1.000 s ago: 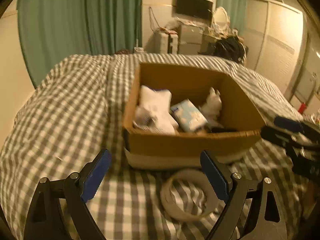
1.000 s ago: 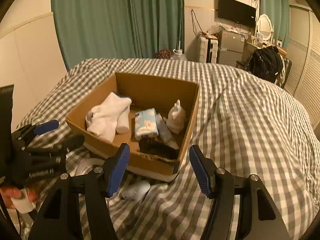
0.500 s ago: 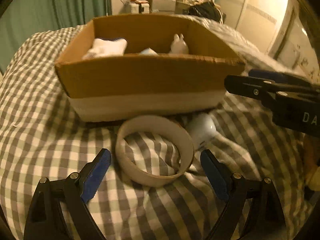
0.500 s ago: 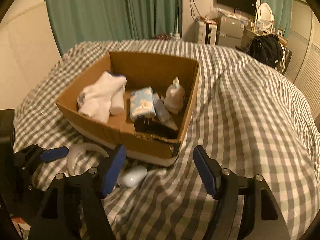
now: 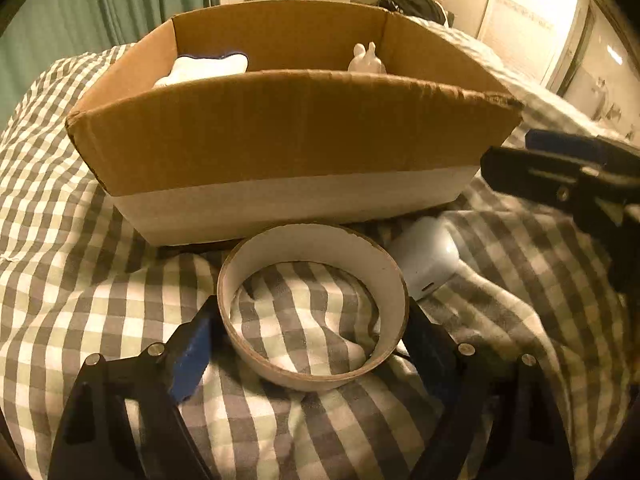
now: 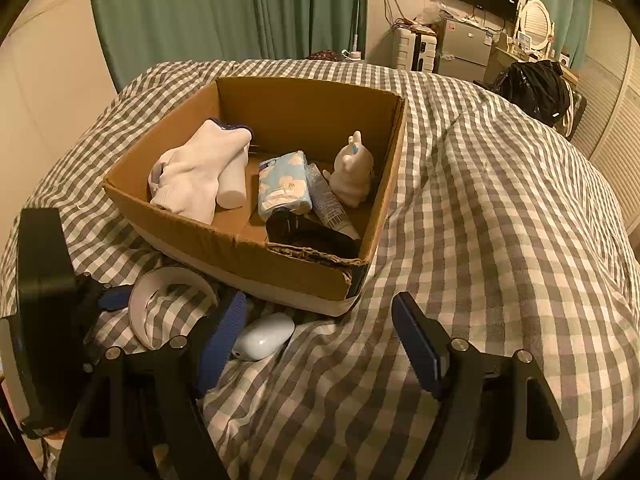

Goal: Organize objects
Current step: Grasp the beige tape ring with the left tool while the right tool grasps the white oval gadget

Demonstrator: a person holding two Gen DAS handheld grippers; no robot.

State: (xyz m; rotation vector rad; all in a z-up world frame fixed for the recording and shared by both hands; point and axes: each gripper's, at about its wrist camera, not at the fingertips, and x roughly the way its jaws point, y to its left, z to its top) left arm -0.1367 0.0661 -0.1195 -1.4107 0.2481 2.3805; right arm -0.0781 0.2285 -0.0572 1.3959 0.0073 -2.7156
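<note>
A thin white tape ring (image 5: 384,276) lies on the checked bedspread in front of the cardboard box (image 5: 280,140). My left gripper (image 5: 312,320) straddles the ring. Its jaws are closing, and both blue pads (image 5: 192,348) touch the ring's sides. A white computer mouse (image 5: 424,260) lies just right of the ring. In the right wrist view the ring (image 6: 140,312) and the mouse (image 6: 264,336) lie by the box's (image 6: 240,240) near wall. My right gripper (image 6: 320,308) hovers over the bedspread there; its jaws are opening with nothing between them, and the mouse sits beside its left finger.
The box holds white socks (image 6: 192,176), a white cylinder (image 6: 232,192), a blue tissue pack (image 6: 284,184), a tube (image 6: 328,200), a white rabbit figure (image 6: 354,178) and a black item (image 6: 304,232). Checked bedspread (image 6: 500,200) spreads to the right. Green curtains and furniture stand behind.
My left gripper has dropped to the bedspread and moved up to the ring, and its jaws have narrowed onto it. The right gripper's jaws have widened and it has sunk a little.
</note>
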